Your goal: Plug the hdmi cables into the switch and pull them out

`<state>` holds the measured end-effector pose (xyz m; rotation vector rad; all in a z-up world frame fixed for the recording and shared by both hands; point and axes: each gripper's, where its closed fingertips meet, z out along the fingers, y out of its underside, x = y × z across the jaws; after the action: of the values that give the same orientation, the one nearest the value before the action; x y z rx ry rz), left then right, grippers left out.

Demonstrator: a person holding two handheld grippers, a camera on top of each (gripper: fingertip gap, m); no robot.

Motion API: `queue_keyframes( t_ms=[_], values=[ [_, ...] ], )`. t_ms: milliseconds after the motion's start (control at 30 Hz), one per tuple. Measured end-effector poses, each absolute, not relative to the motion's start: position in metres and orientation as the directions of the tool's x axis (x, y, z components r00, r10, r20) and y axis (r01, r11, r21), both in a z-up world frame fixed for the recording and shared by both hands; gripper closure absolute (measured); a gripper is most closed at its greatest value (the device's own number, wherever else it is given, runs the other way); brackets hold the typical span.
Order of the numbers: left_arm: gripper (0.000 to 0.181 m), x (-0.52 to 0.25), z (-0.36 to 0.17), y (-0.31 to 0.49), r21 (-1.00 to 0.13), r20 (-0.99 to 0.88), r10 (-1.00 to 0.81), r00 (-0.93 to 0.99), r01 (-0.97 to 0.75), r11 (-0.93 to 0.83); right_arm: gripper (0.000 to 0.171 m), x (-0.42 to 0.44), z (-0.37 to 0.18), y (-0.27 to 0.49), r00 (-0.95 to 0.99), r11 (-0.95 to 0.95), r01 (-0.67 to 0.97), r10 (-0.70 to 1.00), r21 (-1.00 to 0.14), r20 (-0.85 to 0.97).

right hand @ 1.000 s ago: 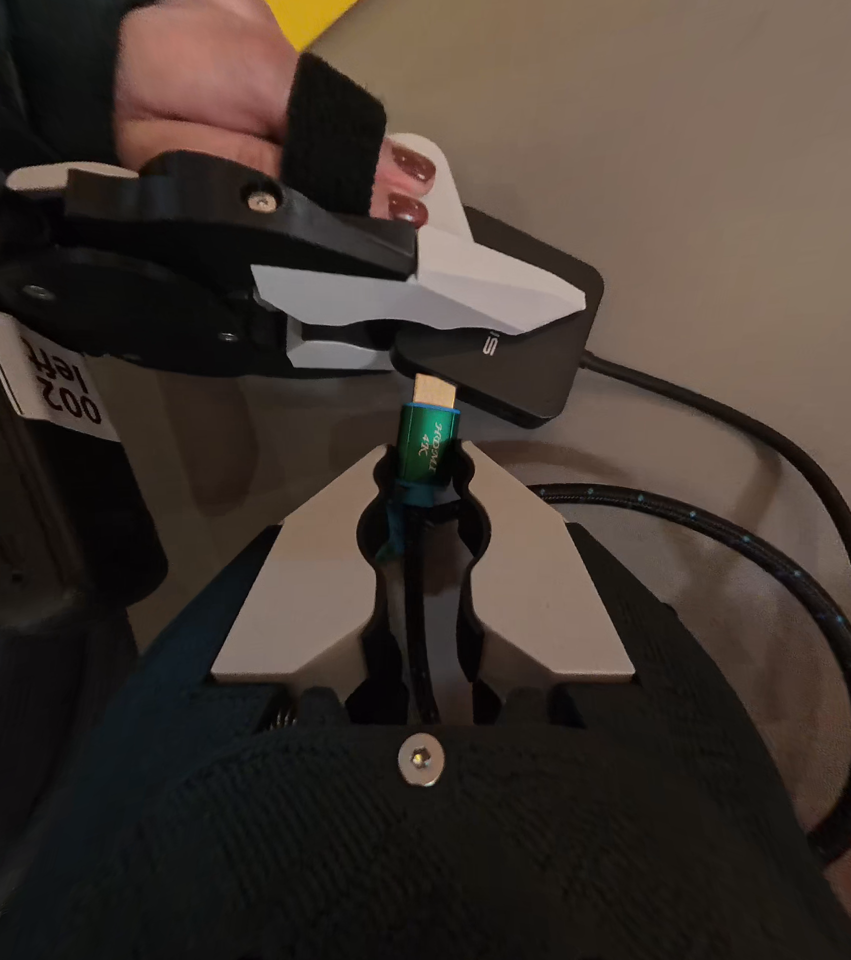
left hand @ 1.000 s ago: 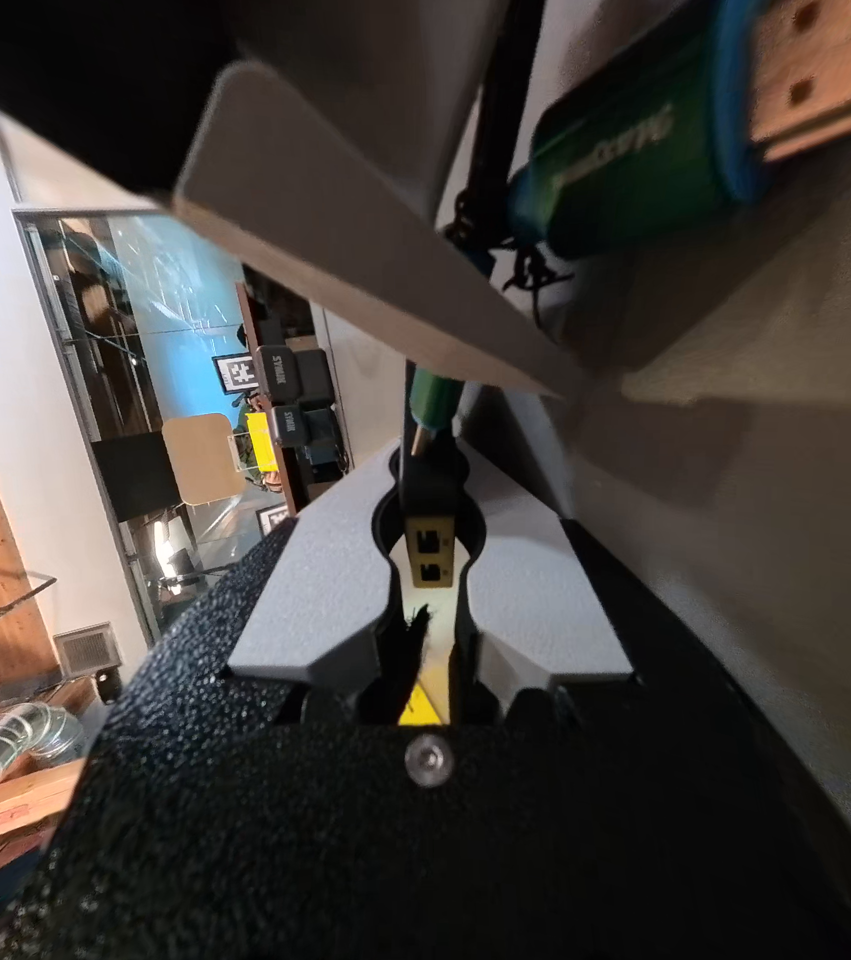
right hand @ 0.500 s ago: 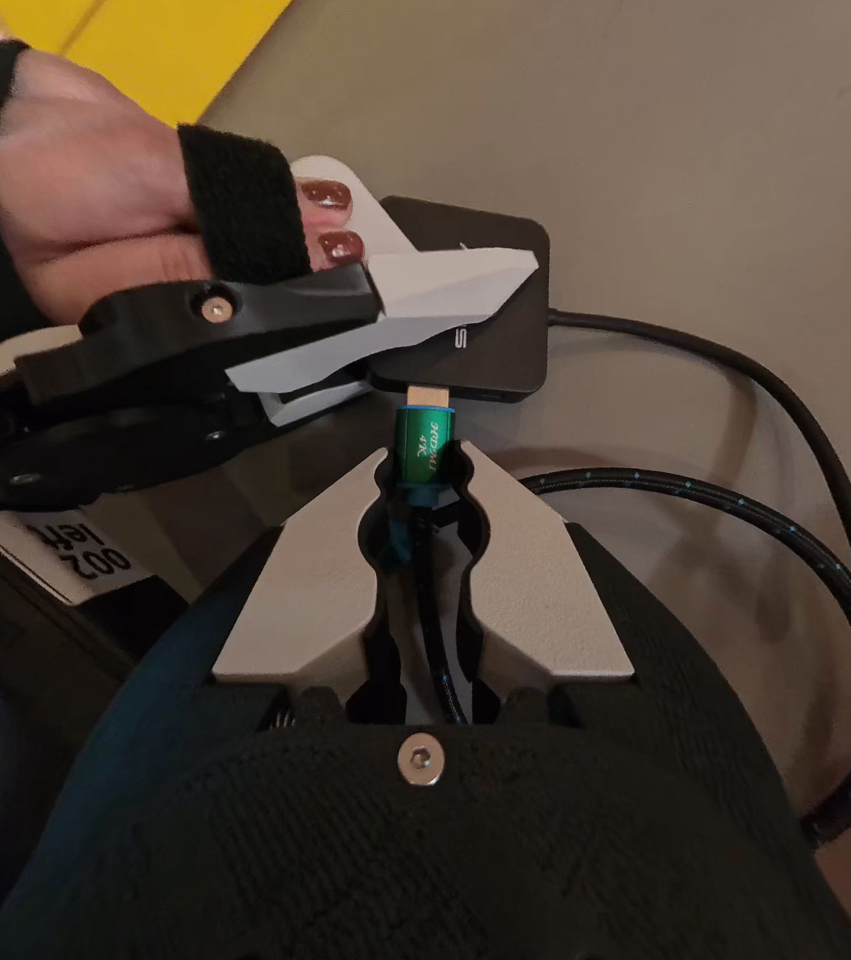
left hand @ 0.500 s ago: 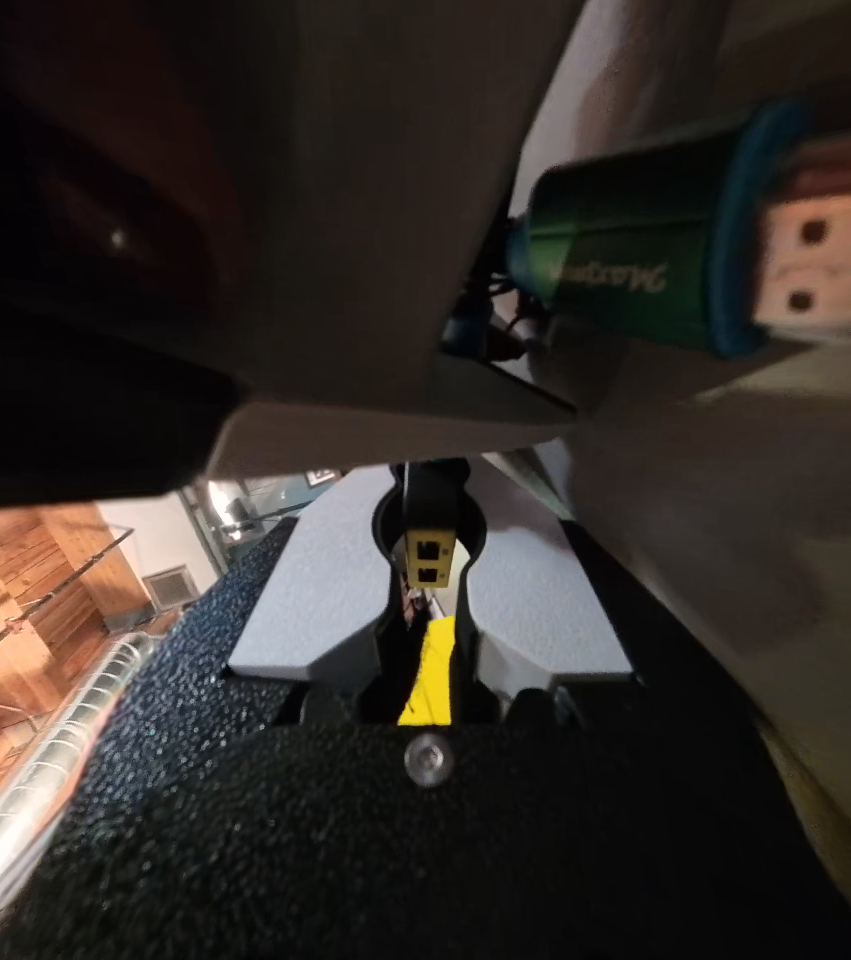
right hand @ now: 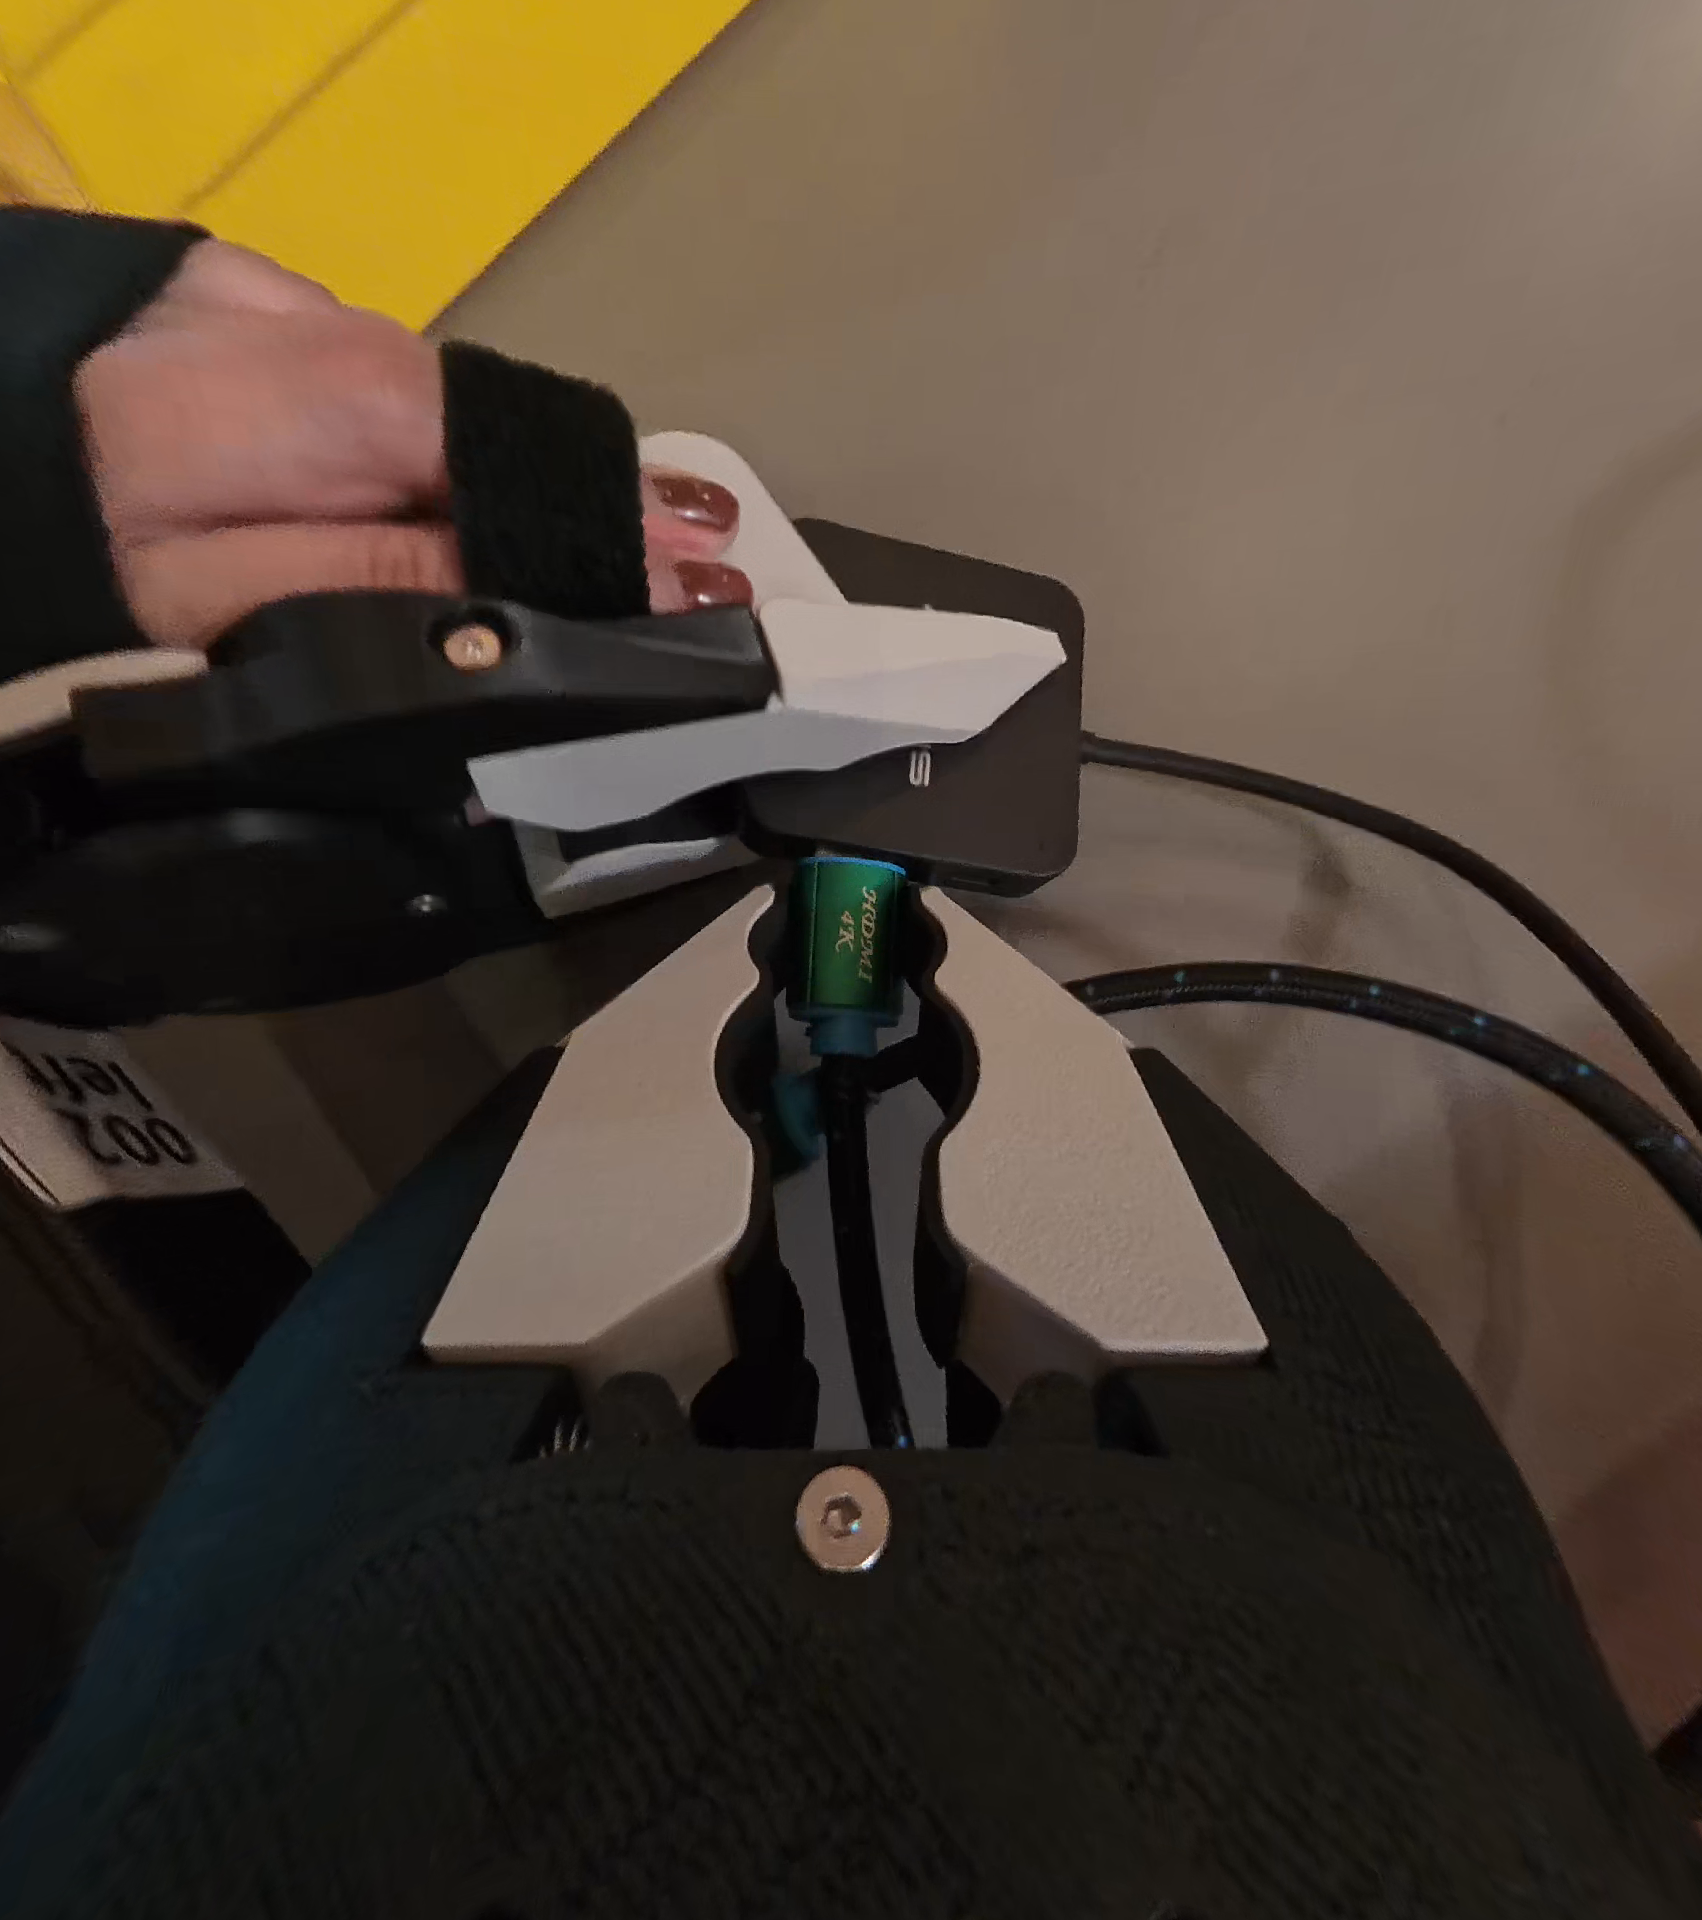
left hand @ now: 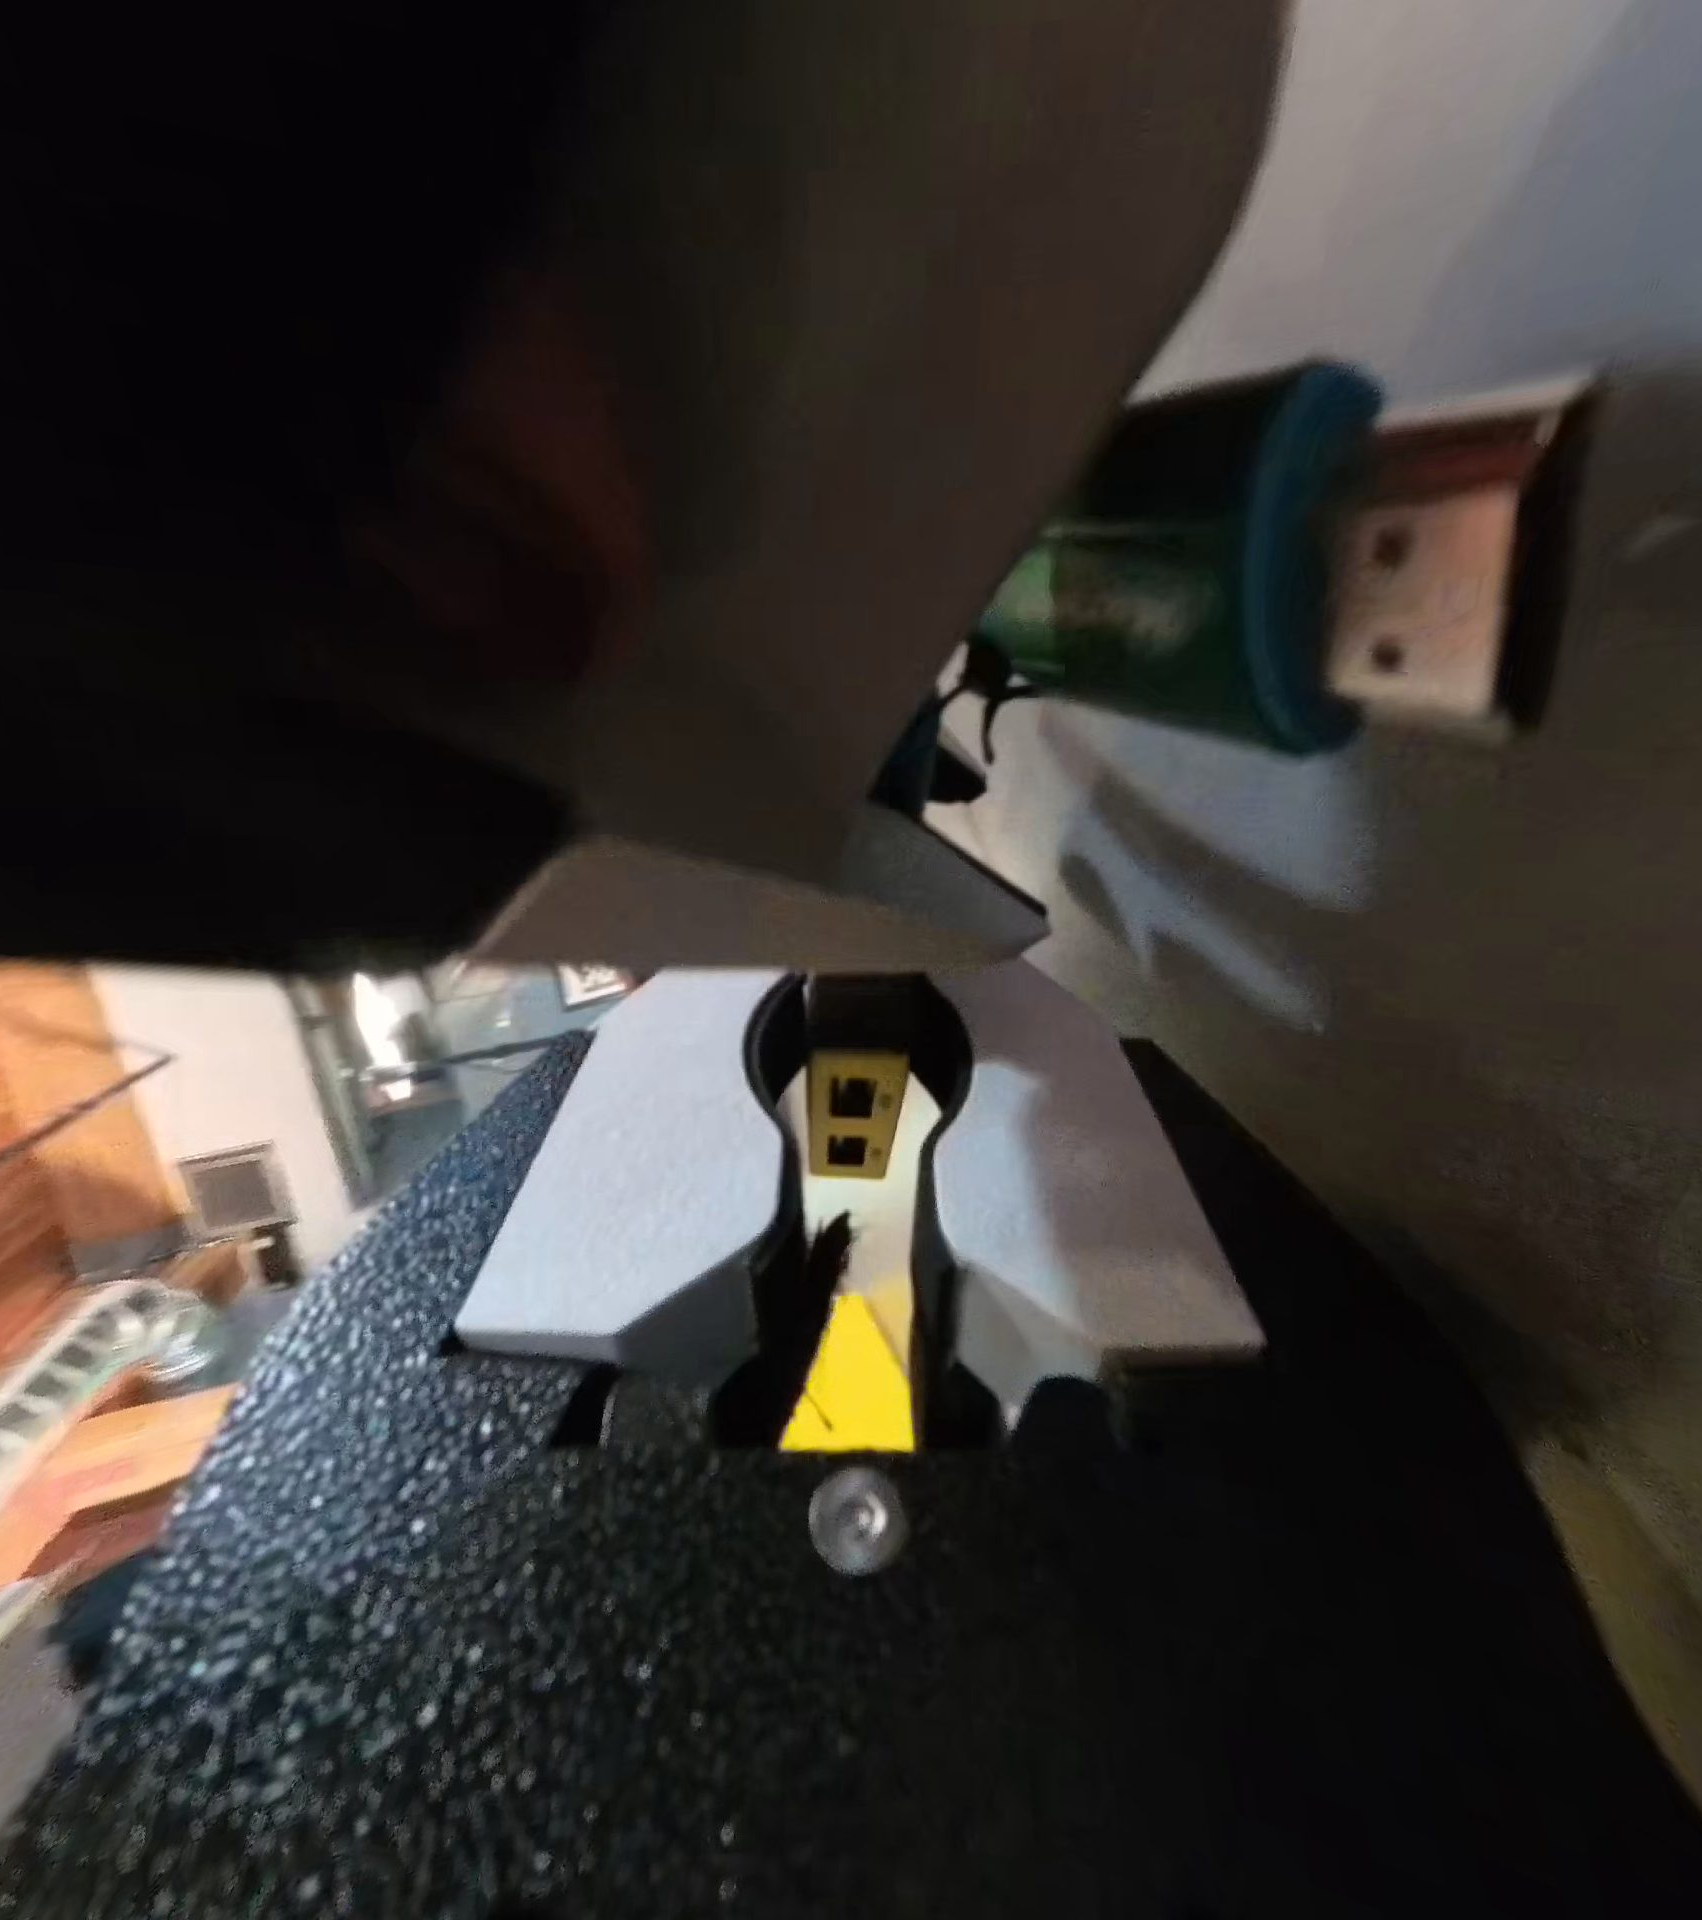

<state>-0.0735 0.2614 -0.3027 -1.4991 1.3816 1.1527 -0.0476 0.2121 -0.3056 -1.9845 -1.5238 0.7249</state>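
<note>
In the right wrist view my right gripper (right hand: 842,912) is shut on a green hdmi plug (right hand: 842,935). The plug's front end sits inside the near edge of the black switch (right hand: 992,769); no gold tip shows. My left gripper (right hand: 930,727) comes in from the left and is shut on the switch, one finger above it and one below. In the blurred left wrist view the green plug (left hand: 1169,582) shows at the upper right, held by the right gripper's grey finger (left hand: 930,520). A small black and gold piece sits between my left gripper's (left hand: 852,997) fingers.
A braided black cable (right hand: 1449,1029) curves from the plug off to the right. A smooth black cable (right hand: 1449,842) leaves the switch's right side. A person's hand (right hand: 286,488) with a black strap holds the left gripper. The grey table (right hand: 1346,364) meets a yellow surface (right hand: 307,125) at the back left.
The right gripper has pushed the green plug forward: its gold tip, seen before, is now inside the switch. The left gripper and the switch have shifted right in the right wrist view.
</note>
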Motion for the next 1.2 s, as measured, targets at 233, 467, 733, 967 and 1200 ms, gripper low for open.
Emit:
queue_keyframes(
  t_ms=[233, 467, 733, 967, 1200],
  values=[
    [0.17, -0.082, -0.292, 0.262, -0.005, -0.966, -0.256, 0.028, -0.996, -0.092, 0.123, -0.037, -0.286, 0.212, 0.118, -0.021, 0.627, 0.991, -0.778, 0.068],
    [0.17, -0.085, -0.28, 0.263, -0.143, -0.958, -0.24, 0.157, -0.987, -0.076, 0.112, -0.008, -0.248, 0.208, 0.087, 0.262, 0.551, 0.926, -0.792, 0.367],
    [0.169, -0.083, -0.285, 0.263, -0.293, -0.906, -0.311, 0.288, -0.956, -0.029, 0.164, 0.018, -0.244, 0.22, -0.063, 0.64, 0.694, 0.509, -0.329, 0.858],
    [0.128, -0.077, -0.258, 0.262, -0.612, -0.759, -0.3, 0.578, -0.791, 0.024, 0.168, 0.021, -0.205, 0.231, 0.098, 0.592, 0.669, 0.53, -0.45, 0.843],
    [0.099, -0.087, -0.23, 0.262, -0.767, -0.634, -0.245, 0.734, -0.636, 0.081, 0.168, 0.048, -0.119, 0.265, 0.337, 0.562, 0.576, 0.499, -0.594, 0.799]
  ],
)
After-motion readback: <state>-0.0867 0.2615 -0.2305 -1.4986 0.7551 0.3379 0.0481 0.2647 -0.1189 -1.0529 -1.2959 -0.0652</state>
